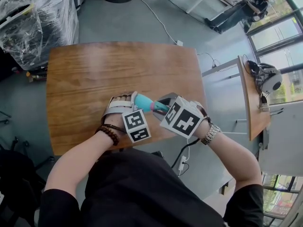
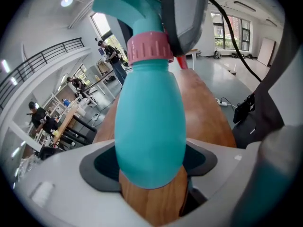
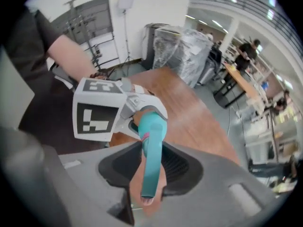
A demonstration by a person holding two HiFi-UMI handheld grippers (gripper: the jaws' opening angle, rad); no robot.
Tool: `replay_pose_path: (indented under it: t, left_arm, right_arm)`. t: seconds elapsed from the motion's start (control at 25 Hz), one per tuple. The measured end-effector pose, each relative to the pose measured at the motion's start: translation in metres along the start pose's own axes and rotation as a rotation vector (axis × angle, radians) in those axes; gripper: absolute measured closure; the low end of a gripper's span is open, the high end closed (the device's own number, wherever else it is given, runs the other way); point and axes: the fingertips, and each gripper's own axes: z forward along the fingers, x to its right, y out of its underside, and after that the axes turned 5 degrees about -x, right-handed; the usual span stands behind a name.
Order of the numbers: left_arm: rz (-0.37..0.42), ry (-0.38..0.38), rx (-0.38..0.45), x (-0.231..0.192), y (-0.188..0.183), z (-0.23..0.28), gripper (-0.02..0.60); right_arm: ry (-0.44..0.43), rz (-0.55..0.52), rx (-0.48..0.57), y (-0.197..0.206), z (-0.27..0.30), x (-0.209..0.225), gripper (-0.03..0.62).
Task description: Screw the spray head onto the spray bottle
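**Bottle and head share one line between the two grippers, so the twist axis is the whole game**

The wooden table [image 1: 85, 79] sits underneath, but nothing rests on it here. Both tools hang above its near edge, close to the person's body.

The left gripper [image 2: 151, 167] has its jaws set wide and pressed on the fat lower body of the teal spray bottle [image 2: 149, 126]. The bottle's base is towards that gripper and its neck points away, so its long axis runs pretty much straight out along the jaws.

The right gripper [image 3: 151, 169] comes in from the neck end, with its jaws much narrower. It's pinching the teal spray head [image 3: 152, 145], whose long nozzle bar lies lengthwise between the pads.

In the head view the two grippers nearly touch, with the bottle bridging the gap from left to right.

The pink collar [image 2: 149, 46] sits right on the bottle's neck. Whether it's threaded down fully can't be told from here.

Best guess is that the left side is just the anchor and the right one is the hand on the head. Any further turning has to roll around the bottle's own long axis, or the threads will likely bind.
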Motion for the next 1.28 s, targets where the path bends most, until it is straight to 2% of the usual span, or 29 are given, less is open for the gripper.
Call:
replay_pose_path:
  t: [0.12, 0.28, 0.4, 0.48, 0.64, 0.88, 1.04, 1.28]
  left_arm:
    - [-0.005, -0.025, -0.037, -0.003, 0.006, 0.005, 0.183]
    - [0.043, -0.104, -0.09, -0.013, 0.013, 0.009, 0.183]
    - [0.114, -0.179, -0.112, -0.021, 0.012, 0.006, 0.181]
    - [0.141, -0.202, -0.106, -0.023, 0.013, 0.004, 0.181]
    - [0.142, -0.175, -0.083, -0.012, 0.013, 0.005, 0.181]
    - [0.1, -0.088, -0.084, 0.01, 0.016, 0.013, 0.179]
    - [0.035, -0.012, -0.066, 0.025, 0.018, 0.017, 0.178]
    - [-0.017, 0.039, -0.023, 0.032, 0.014, 0.015, 0.178]
  right_arm:
    - [-0.082, 0.324, 0.07, 0.002, 0.009, 0.009, 0.474]
    - [-0.265, 0.765, 0.185, 0.007, 0.017, 0.013, 0.474]
    - [-0.377, 0.964, 0.231, 0.011, 0.015, 0.013, 0.474]
    - [-0.422, 1.029, 0.244, 0.012, 0.015, 0.011, 0.474]
    - [-0.445, 1.019, 0.226, 0.017, 0.017, 0.005, 0.473]
    - [-0.381, 0.921, 0.167, 0.022, 0.025, -0.003, 0.47]
    - [-0.327, 0.824, 0.152, 0.022, 0.031, -0.004, 0.468]
    - [-0.274, 0.723, 0.15, 0.021, 0.026, -0.005, 0.4]
